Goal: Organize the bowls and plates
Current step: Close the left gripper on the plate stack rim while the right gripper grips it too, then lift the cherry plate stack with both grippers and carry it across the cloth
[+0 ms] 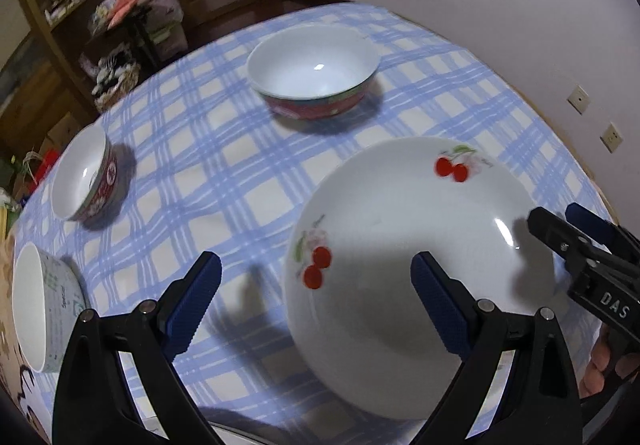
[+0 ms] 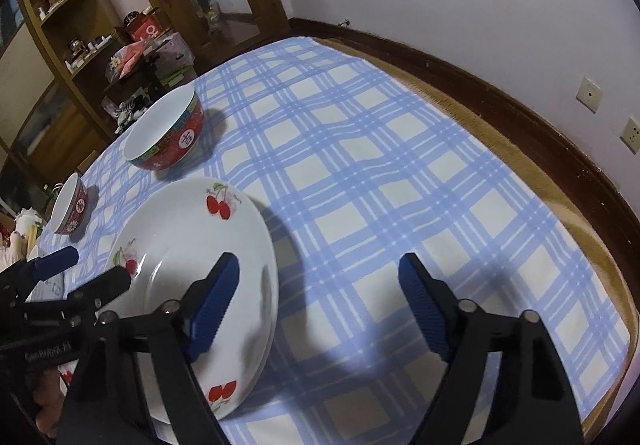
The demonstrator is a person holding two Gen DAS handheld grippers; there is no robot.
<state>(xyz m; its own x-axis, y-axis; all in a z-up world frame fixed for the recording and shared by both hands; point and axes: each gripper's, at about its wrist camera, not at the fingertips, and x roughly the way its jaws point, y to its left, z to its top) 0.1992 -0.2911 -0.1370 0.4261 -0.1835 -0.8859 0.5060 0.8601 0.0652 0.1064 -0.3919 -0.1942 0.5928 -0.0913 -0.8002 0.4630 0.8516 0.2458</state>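
We see a white cherry-printed plate (image 1: 400, 265) lying flat on the blue checked tablecloth (image 1: 224, 165) at the near right of the left wrist view; in the right wrist view a second rim shows beneath it, so it seems to rest on another plate. 3 bowls stand apart from it: a large red-banded bowl (image 1: 314, 73) at the far centre, a small red bowl (image 1: 86, 177) at the left, and a pale printed bowl (image 1: 44, 305) at the near left edge.

Our left gripper (image 1: 316, 301) stands wide open and empty, 1 finger over the cloth and 1 over the plate's well. Our right gripper (image 2: 320, 297) is also open and holds nothing; its left finger hangs over the plate's right rim, its right finger over bare cloth.

We judge the plate to be glazed ceramic: stiff, fairly heavy, smooth enough to slip, and liable to chip. The rim is the only purchase, so we would pinch it at the right edge, 1 pad above and 1 below, and lift level.
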